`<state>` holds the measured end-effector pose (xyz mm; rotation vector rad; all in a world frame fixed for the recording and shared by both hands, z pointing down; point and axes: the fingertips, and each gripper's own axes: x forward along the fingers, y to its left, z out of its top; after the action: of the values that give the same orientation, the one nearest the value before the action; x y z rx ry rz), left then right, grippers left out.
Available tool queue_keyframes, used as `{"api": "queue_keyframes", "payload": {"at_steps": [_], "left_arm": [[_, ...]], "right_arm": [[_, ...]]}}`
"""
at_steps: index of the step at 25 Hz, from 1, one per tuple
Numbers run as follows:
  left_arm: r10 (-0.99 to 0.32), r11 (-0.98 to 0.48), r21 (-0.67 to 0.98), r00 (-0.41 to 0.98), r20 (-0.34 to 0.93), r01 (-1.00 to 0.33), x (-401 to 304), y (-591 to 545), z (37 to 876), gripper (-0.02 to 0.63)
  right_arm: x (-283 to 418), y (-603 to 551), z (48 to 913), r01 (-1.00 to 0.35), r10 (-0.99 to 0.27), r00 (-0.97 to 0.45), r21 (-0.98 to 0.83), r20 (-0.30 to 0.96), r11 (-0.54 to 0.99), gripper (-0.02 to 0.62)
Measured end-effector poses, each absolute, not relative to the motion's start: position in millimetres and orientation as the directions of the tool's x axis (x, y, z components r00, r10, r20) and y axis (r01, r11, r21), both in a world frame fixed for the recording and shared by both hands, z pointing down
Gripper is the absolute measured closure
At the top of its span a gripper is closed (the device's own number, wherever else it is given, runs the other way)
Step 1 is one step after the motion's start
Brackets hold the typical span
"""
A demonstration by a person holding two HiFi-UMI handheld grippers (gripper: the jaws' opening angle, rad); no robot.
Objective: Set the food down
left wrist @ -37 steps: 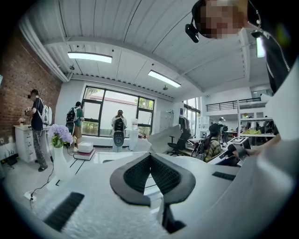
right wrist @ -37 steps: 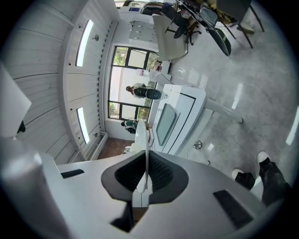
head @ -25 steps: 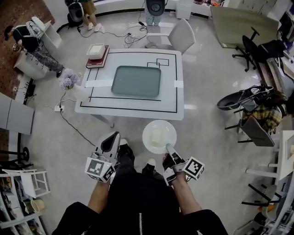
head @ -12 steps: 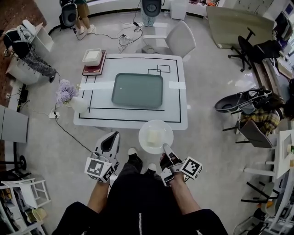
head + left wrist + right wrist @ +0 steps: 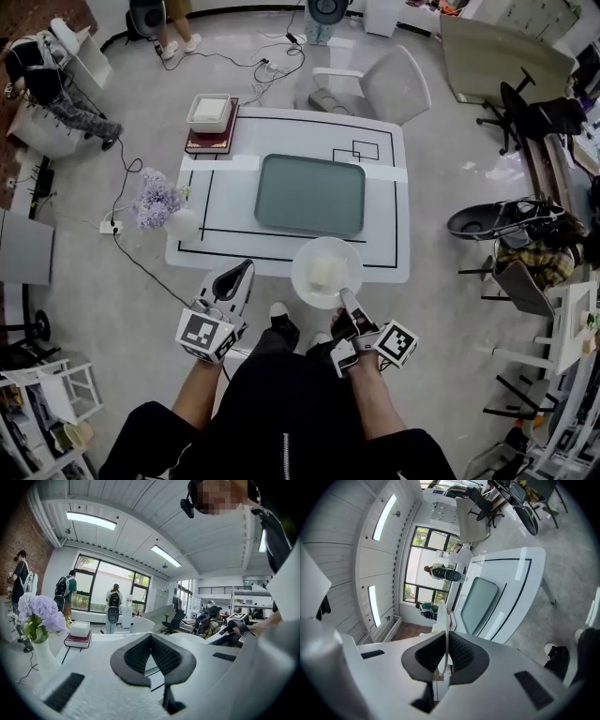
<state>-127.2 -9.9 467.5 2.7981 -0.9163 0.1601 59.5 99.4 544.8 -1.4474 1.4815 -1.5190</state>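
1. White plate [image 5: 302,272], carrying a pale block of food [image 5: 322,273], is clamped at its near rim by the right gripper [image 5: 346,300]. The right gripper view shows the rim edge-on between jaws pressed onto it.
2. Left gripper [image 5: 234,278] has its jaws together with nothing between them. It hangs just short of the near edge of the tabletop [image 5: 384,220].
3. What has changed: a second ago the plate hung over the bare floor, well short of the table. Now its far half overlaps the near edge of the tabletop, while its near half is still over the floor. The grip on the rim looks the same throughout.
4. What that means: the carry looks nearly done, but the food is not yet set down. The plate still appears to be held in the air; how far above the surface I cannot tell.
5. Beyond the plate lies a grey-green tray [image 5: 310,194] in the middle of the tabletop, which seems the likely landing spot. The plate would need to go further in before it is lowered.
6. Purple flowers [image 5: 157,199] stand at the near left corner, and books [image 5: 210,141] at the far left corner; both are well apart from the plate's path.
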Motion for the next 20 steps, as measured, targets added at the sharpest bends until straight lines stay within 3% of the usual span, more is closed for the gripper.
{"api": "queue_keyframes", "payload": {"at_steps": [20], "left_arm": [[-0.535,-0.800,0.185,0.819,0.208,-0.570,-103,-38,478,0.600]], "right_arm": [[63,64,551,-0.283,-0.912,-0.251,-0.926,0.324,-0.251,0.578]]}}
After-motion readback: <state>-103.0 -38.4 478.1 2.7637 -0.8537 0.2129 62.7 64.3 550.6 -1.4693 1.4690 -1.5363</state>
